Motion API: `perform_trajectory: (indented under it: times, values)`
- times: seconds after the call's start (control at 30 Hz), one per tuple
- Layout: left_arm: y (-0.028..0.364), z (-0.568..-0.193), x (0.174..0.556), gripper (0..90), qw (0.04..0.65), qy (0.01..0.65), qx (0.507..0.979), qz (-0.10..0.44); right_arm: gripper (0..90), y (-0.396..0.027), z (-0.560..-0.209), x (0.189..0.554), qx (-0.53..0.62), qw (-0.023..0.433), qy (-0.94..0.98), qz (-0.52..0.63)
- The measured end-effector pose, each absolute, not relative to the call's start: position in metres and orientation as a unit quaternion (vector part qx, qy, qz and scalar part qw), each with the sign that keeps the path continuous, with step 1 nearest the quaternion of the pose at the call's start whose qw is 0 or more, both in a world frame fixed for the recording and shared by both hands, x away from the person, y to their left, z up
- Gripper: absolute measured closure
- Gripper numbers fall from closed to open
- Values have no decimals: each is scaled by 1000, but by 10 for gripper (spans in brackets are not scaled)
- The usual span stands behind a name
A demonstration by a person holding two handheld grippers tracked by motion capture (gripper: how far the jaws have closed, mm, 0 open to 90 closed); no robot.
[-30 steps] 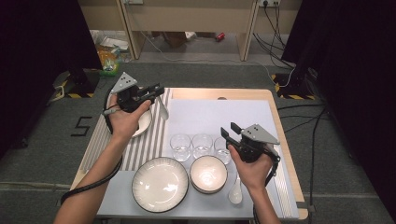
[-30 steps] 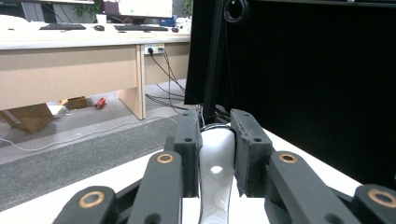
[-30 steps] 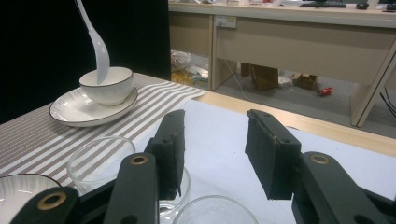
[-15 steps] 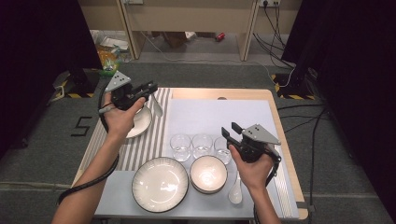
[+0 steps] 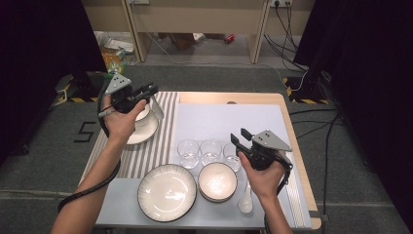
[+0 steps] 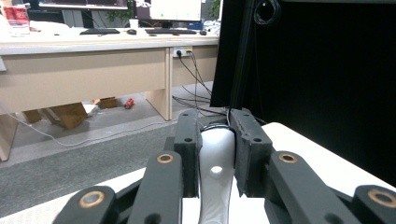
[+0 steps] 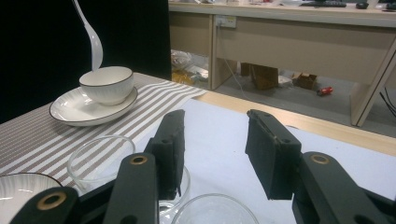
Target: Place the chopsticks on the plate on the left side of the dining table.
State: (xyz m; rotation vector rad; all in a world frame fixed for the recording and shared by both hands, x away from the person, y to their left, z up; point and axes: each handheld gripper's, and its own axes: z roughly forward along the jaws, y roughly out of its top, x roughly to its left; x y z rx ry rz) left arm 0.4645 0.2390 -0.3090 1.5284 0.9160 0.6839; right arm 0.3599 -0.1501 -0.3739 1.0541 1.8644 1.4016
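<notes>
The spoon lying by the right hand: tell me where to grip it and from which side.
Grip the white spoon by its slim handle, which points away from the person beside the bowl; the wide scoop sits near the table's front edge. Probably bring the open right gripper straight down, jaws astride the handle.

the left hand (image 5: 119,122) covers the near part of the small bowl (image 5: 142,116) and its plate (image 5: 146,132). the white spoon (image 6: 215,179) runs off the bottom edge between the jaws, its tip hidden behind them. in the right gripper view, two glasses (image 7: 95,158) are cut off at the bottom edge behind the jaws.
</notes>
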Motion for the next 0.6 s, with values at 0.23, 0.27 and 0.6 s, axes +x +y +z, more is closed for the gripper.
perform_trajectory:
  times: [0.23,0.27,0.6]
  values:
    - [245,-310,468,728,574,398,649,301,573,-150,-374,360,394,286,698,524]
    - [246,-310,469,728,573,398,649,303,573,-150,-374,360,393,288,699,524]
    - [252,-315,476,728,570,410,642,308,573,-152,-374,359,394,289,698,524]
